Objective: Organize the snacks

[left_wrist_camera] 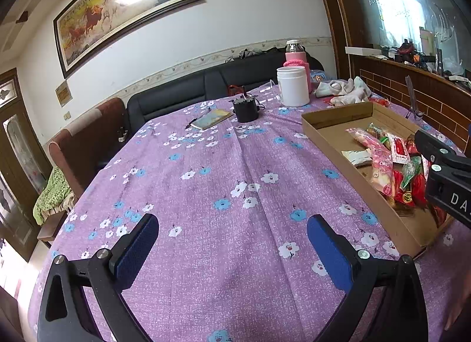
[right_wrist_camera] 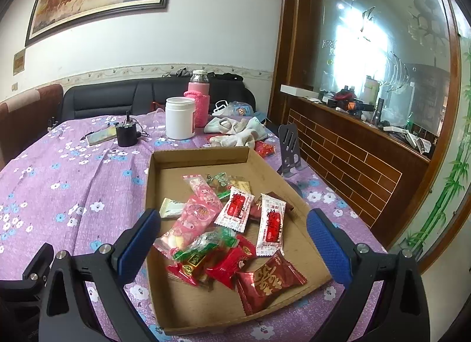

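Now the wrapped snacks [right_wrist_camera: 232,230] lie heaped in the shallow brown cardboard tray [right_wrist_camera: 200,157] near the table's right edge, seemingly gathered there. Right gripper [right_wrist_camera: 232,240] hovers above them, jaws spread, empty; left gripper [left_wrist_camera: 232,249] idles over purple floral tablecloth [left_wrist_camera: 206,165], jaws spread.

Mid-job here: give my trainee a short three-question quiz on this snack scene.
1. True or false: the right tool is shut on a snack packet.
2. Where do the snack packets lie?
A. in the cardboard tray
B. inside the white jar
C. loose in front of the left tool
3. Fill in: the bottle behind the white jar wears a ____ knitted sleeve.

Key: 1 false, both tools are open and empty; 2 A; 3 pink.
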Action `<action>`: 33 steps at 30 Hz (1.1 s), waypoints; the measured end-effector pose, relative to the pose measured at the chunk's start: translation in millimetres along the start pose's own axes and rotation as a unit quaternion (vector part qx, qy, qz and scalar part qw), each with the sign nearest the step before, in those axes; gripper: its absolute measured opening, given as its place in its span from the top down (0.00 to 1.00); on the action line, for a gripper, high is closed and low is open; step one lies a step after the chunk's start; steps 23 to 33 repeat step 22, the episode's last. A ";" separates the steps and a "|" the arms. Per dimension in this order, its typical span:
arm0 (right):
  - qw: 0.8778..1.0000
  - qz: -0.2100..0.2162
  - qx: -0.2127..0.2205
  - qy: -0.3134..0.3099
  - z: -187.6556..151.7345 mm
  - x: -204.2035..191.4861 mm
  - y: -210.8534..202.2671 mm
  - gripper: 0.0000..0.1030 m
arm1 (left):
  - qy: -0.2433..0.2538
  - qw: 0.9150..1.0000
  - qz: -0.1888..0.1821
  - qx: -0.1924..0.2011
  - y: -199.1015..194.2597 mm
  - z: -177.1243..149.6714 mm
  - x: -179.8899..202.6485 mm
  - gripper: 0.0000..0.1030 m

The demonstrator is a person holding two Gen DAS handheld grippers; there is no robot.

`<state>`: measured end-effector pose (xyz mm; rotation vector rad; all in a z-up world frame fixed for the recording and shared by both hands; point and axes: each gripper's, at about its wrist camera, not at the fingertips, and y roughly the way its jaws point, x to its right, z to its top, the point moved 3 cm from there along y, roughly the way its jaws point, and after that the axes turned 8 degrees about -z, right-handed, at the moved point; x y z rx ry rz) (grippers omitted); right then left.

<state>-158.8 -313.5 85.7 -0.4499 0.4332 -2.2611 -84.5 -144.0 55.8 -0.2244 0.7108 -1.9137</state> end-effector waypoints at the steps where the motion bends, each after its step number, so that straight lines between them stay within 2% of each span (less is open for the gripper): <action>1: 1.000 0.000 0.000 0.001 -0.1 0.4 0.2 0.04 | 0.000 1.000 0.000 0.000 0.5 -0.1 -0.1 0.01; 17: 1.000 0.001 0.000 -0.001 0.1 0.2 0.5 0.04 | -0.007 1.000 -0.005 -0.008 4.4 -1.9 -2.1 0.01; 21: 1.000 0.000 0.003 0.001 1.8 1.5 -1.4 0.04 | -0.013 1.000 -0.023 -0.010 4.3 -2.1 -4.4 0.01; 33: 1.000 0.001 0.003 0.001 1.9 1.3 -1.3 0.04 | -0.014 1.000 -0.022 -0.010 4.5 -2.2 -4.7 0.01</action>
